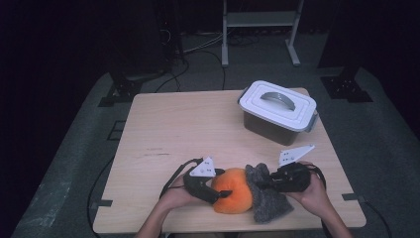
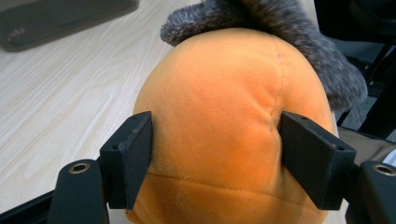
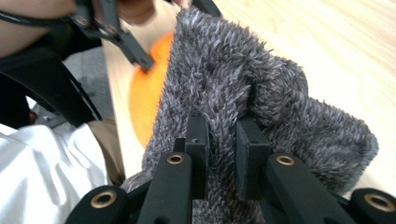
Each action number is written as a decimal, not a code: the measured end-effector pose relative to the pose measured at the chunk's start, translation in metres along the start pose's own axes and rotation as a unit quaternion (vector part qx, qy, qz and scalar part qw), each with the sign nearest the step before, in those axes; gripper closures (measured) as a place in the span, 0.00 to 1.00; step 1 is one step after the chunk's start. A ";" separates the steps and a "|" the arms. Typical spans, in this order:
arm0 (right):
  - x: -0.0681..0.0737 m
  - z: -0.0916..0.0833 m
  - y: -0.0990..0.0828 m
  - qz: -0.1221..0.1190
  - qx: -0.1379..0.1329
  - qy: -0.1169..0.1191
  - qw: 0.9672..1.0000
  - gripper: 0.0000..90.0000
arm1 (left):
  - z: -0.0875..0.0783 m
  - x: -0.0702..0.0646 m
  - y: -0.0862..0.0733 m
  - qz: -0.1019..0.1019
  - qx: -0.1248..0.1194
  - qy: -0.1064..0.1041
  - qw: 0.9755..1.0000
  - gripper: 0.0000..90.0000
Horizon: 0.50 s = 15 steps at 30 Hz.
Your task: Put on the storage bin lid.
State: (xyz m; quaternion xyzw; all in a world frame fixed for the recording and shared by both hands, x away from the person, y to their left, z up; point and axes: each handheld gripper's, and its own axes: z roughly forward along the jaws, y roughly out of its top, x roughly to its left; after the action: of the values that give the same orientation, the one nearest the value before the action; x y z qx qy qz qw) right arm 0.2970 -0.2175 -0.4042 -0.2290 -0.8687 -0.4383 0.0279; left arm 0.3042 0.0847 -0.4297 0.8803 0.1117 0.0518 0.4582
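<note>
Room: a dark space is surrounding the work area, with a grey floor, loose cables and a metal stand standing behind.
Tabletop: pale wood, carrying a lidded grey storage box at the far right, well apart from the work at the near edge.
Key relation: the orange plush ball and the grey fuzzy cloth are lying side by side and touching, the ball on the left, the cloth draping over its right side. Each hand is reaching inward from its own side, so the left is nearer the ball and the right nearer the cloth.
Left tool: its jaws are pressing into both flanks of the orange plush ball, dimpling it, at a middling width.
Right tool: its jaws are standing narrow, pinching a fold of the grey fuzzy cloth.
Likely next move: the two hands appear to be working cloth against ball, either drawing them apart or wrapping.
</note>
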 end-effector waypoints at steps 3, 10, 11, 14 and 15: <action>-0.001 0.004 -0.001 0.000 0.008 0.001 1.000 0.86 | -0.002 0.003 -0.003 -0.003 -0.001 -0.003 1.000 0.30; -0.018 0.003 -0.016 0.038 0.023 -0.001 0.999 0.86 | -0.003 0.006 -0.006 -0.016 -0.005 -0.007 1.000 0.30; -0.019 0.002 -0.016 0.040 0.018 -0.001 0.999 0.86 | -0.003 0.006 -0.006 -0.016 -0.006 -0.007 1.000 0.30; -0.017 -0.001 -0.011 0.038 -0.006 0.005 0.999 0.86 | -0.002 0.006 -0.006 -0.015 -0.008 -0.009 1.000 0.30; -0.016 0.000 -0.009 0.036 -0.008 0.009 0.999 0.86 | -0.002 0.006 -0.006 -0.014 -0.007 -0.009 1.000 0.30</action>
State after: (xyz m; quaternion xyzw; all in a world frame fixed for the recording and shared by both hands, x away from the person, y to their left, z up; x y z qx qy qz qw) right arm 0.3072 -0.2280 -0.4143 -0.2564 -0.8560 -0.4463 0.0492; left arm 0.3085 0.0916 -0.4336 0.8758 0.1195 0.0385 0.4660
